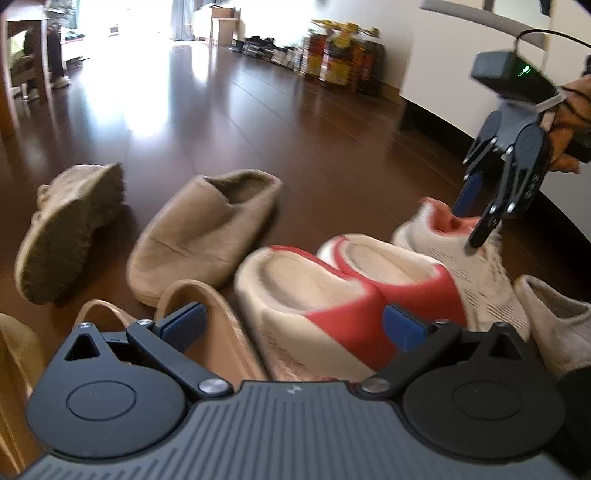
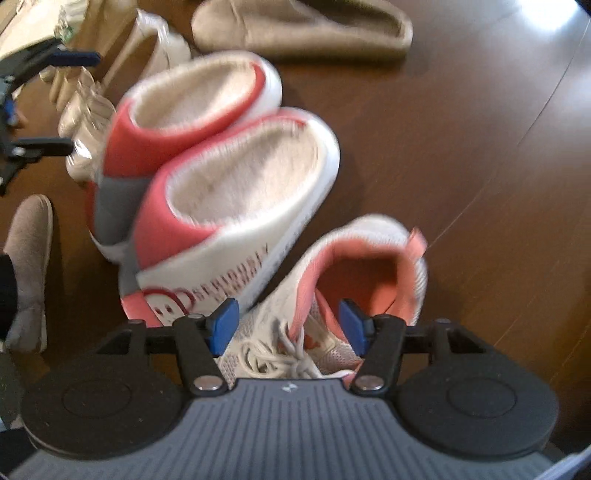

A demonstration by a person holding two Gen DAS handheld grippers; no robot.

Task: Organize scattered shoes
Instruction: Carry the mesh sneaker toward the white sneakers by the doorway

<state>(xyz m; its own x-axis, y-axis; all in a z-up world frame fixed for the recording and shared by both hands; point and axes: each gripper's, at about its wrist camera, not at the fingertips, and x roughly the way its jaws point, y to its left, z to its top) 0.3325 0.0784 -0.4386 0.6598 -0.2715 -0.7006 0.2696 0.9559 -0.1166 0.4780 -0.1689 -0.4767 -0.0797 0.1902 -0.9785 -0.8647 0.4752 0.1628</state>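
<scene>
Dark glossy wood floor (image 1: 229, 122), bright window glare at back; white wall (image 1: 436, 55) right; cardboard boxes (image 1: 221, 22) beyond.

Two slippers (image 2: 221, 173) side by side and touching, sneaker (image 2: 354, 280) just beside them (under the right gripper (image 2: 291, 321)), mule (image 1: 207, 229) behind, boot (image 1: 66, 232) tipped over left of it, all on the floor (image 1: 258, 122).

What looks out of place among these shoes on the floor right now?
The tan boot at the far left lies tipped on its side with its treaded sole showing, while the tan slipper beside it and the red-and-white slippers sit upright. Nothing looks spilled or damaged.
</scene>
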